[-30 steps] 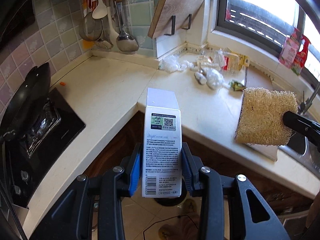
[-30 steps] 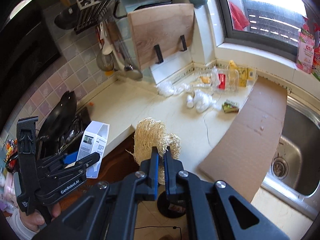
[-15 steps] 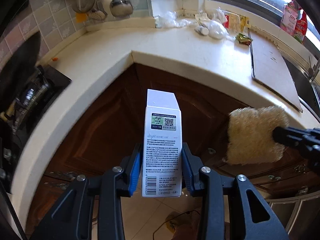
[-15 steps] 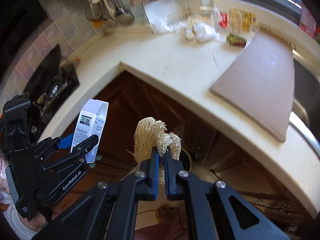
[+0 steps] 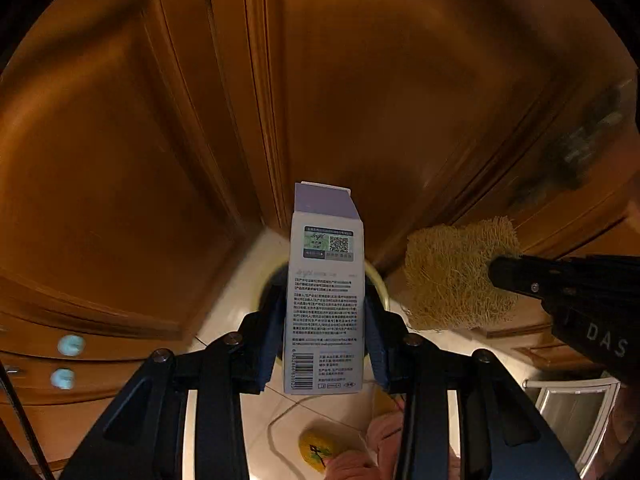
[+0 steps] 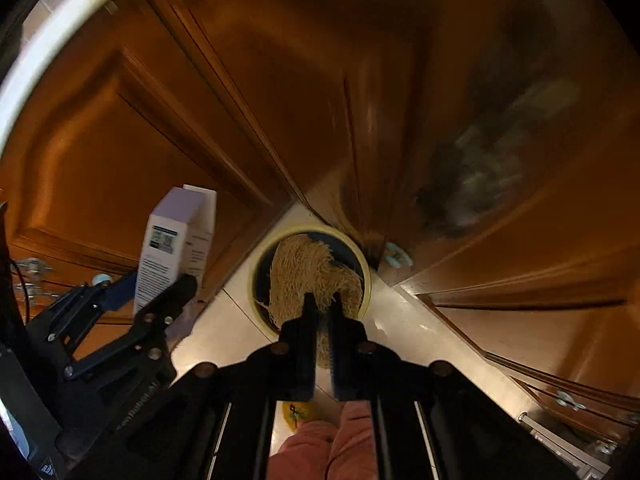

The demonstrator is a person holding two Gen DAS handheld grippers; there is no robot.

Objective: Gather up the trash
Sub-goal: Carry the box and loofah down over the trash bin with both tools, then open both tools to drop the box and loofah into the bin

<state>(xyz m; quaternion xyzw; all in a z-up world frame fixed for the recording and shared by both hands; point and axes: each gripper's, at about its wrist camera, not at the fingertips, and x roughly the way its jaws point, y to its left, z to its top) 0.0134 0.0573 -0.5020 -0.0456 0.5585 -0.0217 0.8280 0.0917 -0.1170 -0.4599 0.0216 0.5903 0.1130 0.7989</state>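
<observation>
My left gripper (image 5: 324, 320) is shut on a tall white carton with a purple top (image 5: 326, 248), held upright between the blue pads. Below it, mostly hidden by the carton, is a round bin with a yellow rim (image 5: 380, 280). My right gripper (image 6: 322, 300) is shut on a tan loofah sponge (image 6: 308, 272), which hangs right over the dark mouth of the yellow-rimmed bin (image 6: 366, 276). In the left wrist view the loofah (image 5: 456, 272) sits right of the carton. In the right wrist view the carton (image 6: 172, 240) and left gripper (image 6: 152, 292) are at the left.
Brown wooden cabinet doors (image 5: 360, 80) meet in a corner close behind the bin. The floor is pale tile (image 6: 404, 320). A thin cord (image 5: 280, 420) and a yellow object (image 5: 320, 448) lie below, beside a person's pink clothing (image 6: 320, 440). The counter edge (image 6: 48, 32) shows at upper left.
Both grippers have dropped from counter height to low in front of the cabinet doors, tilting further down. The countertop has left view, and the bin now lies under the loofah and carton.
</observation>
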